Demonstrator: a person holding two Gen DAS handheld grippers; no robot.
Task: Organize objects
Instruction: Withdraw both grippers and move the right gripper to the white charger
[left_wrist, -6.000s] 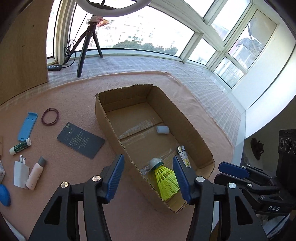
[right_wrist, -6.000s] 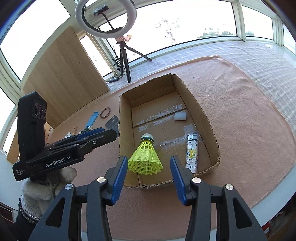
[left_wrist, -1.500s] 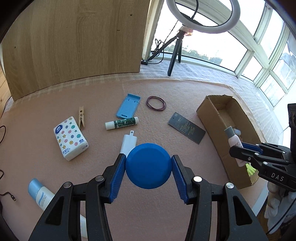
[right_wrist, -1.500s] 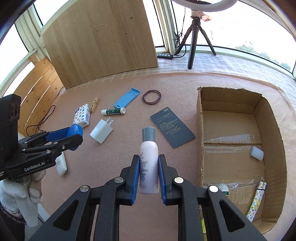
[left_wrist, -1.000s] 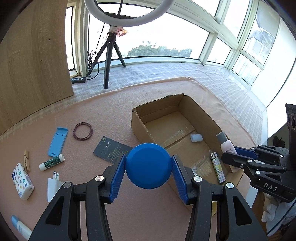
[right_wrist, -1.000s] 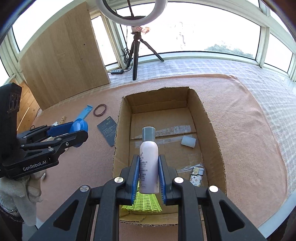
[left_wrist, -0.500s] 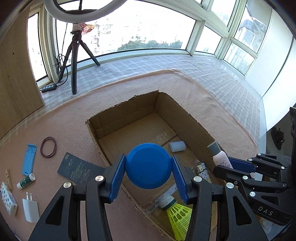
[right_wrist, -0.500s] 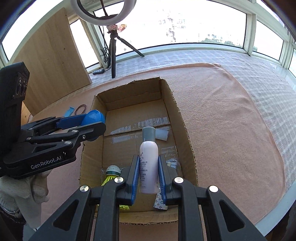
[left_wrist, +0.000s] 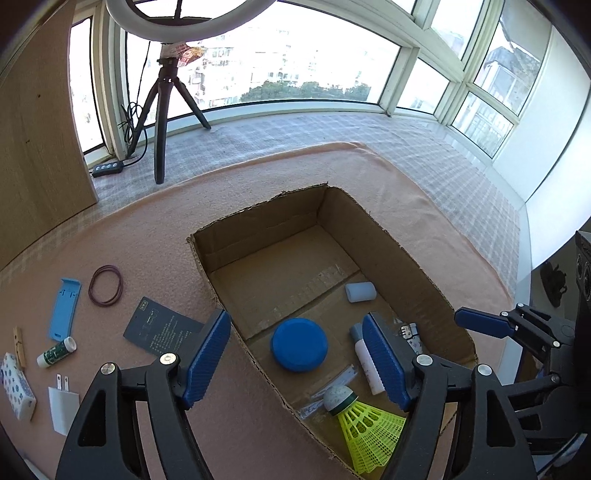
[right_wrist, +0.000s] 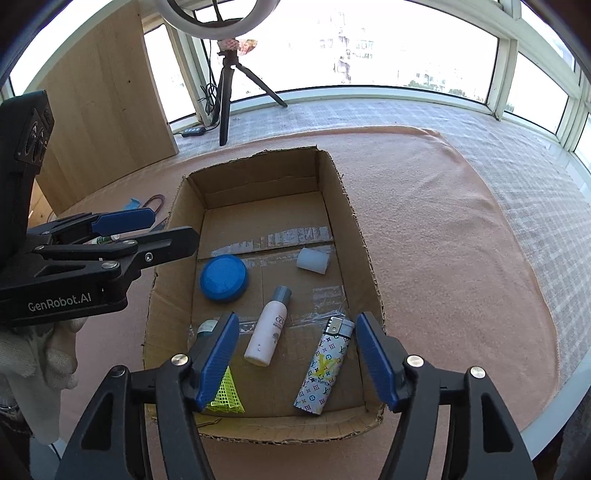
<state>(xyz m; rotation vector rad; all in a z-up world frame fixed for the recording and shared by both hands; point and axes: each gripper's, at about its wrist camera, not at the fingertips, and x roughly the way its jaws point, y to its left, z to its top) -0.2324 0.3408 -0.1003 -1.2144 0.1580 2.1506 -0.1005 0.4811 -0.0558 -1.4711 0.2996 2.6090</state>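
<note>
Cardboard box (right_wrist: 354, 236): light, thin walls, bends easily; sits on the pink cloth (right_wrist: 443, 229), open top, already holding several items.
Blue disc (left_wrist: 299, 344): rigid plastic, light, smooth rim, probably slippery; best taken across its edges. Lies flat on the box floor, nothing touching it.
White bottle (right_wrist: 269, 325): small, light, stiff plastic, round so it may roll; grip across the body, not the grey cap. Lies on its side in the box, between the disc and the lighter (right_wrist: 325, 365).
Shuttlecock (left_wrist: 364, 430): very light, yellow skirt crushes easily; take by the cork head. Near corner of the box.
Left gripper (left_wrist: 297, 363): my jaws are opening, spread wide above the disc, pinching nothing.
Right gripper (right_wrist: 295, 356): jaws opening, wide apart over the bottle, pads clear of it.
Still outside: dark card (left_wrist: 162, 326), blue holder (left_wrist: 64, 308), rubber bands (left_wrist: 106, 290), glue stick (left_wrist: 56, 353), charger (left_wrist: 63, 404).
</note>
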